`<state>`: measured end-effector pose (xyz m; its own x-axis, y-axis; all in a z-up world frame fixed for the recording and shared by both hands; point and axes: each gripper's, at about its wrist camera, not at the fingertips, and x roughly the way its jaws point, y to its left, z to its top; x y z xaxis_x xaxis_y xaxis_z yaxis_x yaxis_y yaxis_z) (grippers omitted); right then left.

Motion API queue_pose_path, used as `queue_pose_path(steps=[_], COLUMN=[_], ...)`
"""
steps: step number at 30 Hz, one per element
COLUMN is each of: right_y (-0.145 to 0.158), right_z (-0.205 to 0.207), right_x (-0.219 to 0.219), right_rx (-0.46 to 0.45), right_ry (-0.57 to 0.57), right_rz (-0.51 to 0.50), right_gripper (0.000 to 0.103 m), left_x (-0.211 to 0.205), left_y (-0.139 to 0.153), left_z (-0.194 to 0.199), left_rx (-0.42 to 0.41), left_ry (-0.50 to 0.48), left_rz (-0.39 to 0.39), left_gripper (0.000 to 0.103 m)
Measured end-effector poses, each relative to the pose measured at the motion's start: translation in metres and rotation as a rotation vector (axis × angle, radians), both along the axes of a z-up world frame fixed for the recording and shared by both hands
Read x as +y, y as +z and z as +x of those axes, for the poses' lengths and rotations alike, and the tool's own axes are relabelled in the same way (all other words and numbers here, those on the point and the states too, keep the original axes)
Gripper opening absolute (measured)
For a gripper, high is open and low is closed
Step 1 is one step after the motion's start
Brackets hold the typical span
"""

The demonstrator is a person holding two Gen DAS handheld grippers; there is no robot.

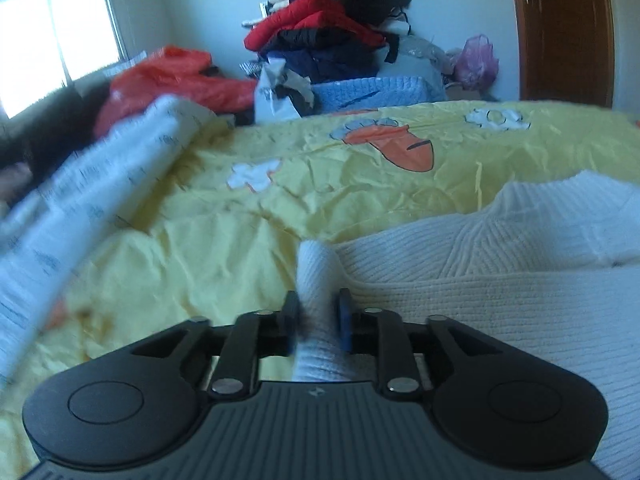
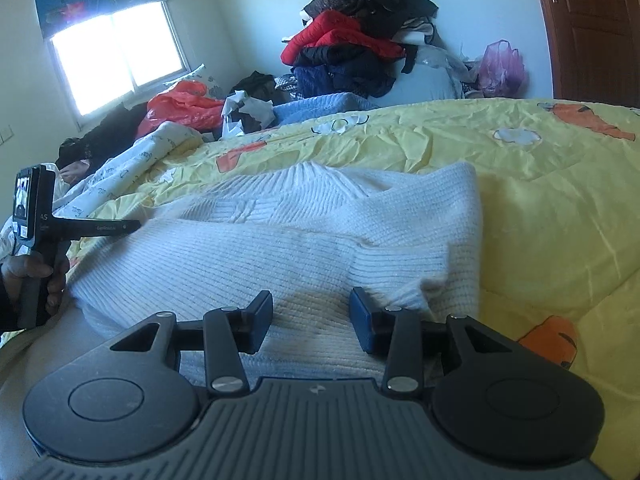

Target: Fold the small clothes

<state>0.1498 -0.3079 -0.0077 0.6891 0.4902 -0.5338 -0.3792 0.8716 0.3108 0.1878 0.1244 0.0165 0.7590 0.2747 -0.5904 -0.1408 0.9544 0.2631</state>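
Observation:
A white ribbed knit sweater (image 2: 280, 240) lies spread on the yellow bedspread (image 2: 540, 208). In the left wrist view the sweater (image 1: 480, 272) fills the lower right. My left gripper (image 1: 316, 312) is shut on a pinched fold of the sweater's left edge. In the right wrist view the left gripper (image 2: 124, 226) shows at the far left, held by a hand, at the sweater's left edge. My right gripper (image 2: 312, 312) is open, its fingers straddling the sweater's near edge without holding it.
A white printed quilt (image 1: 100, 184) lies bunched on the left of the bed. A tall pile of red and dark clothes (image 2: 352, 52) stands at the back wall, with a red bag (image 2: 184, 108), a blue knit (image 2: 320, 106) and a pink bag (image 2: 502, 64). A wooden door (image 2: 592, 28) is at right.

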Motion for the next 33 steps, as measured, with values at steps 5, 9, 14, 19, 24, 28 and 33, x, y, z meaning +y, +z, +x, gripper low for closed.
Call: queue_pose_path(steps=[5,9,14,19,24,28,33], right_y=[0.000,0.000,0.000,0.000,0.006,0.038,0.036], right_z=[-0.001,-0.001,-0.003,-0.003,-0.010,-0.046,-0.072], right_x=[-0.001,-0.001,0.000,0.003,0.010,0.012,0.039], right_rx=[-0.002,-0.003,-0.010,-0.019,-0.031,-0.009,0.010], right_ry=[-0.007,-0.008,-0.011,-0.011,-0.032,-0.100,-0.051], right_rz=[0.008,0.011,-0.004,-0.020,-0.077,0.009,-0.069], right_gripper=[0.046,0.046,0.046,0.046,0.047,0.078,0.089], left_x=[-0.024,-0.042,-0.058,-0.025,-0.040,-0.055,-0.078], left_y=[0.044,0.054,0.005,-0.002,0.006,0.026,0.009], left_z=[-0.048,-0.082,-0.069,-0.064,-0.086,-0.145,-0.164], left_rx=[-0.188,-0.240,0.008,-0.021,-0.052,-0.104,-0.032], left_ry=[0.009,-0.155,-0.235,-0.183,-0.128,-0.229,-0.252], left_rz=[0.092,-0.019,-0.007,-0.171,-0.063,-0.101,-0.156], left_gripper=[0.078,0.087,0.087,0.100,0.099,0.099,0.099])
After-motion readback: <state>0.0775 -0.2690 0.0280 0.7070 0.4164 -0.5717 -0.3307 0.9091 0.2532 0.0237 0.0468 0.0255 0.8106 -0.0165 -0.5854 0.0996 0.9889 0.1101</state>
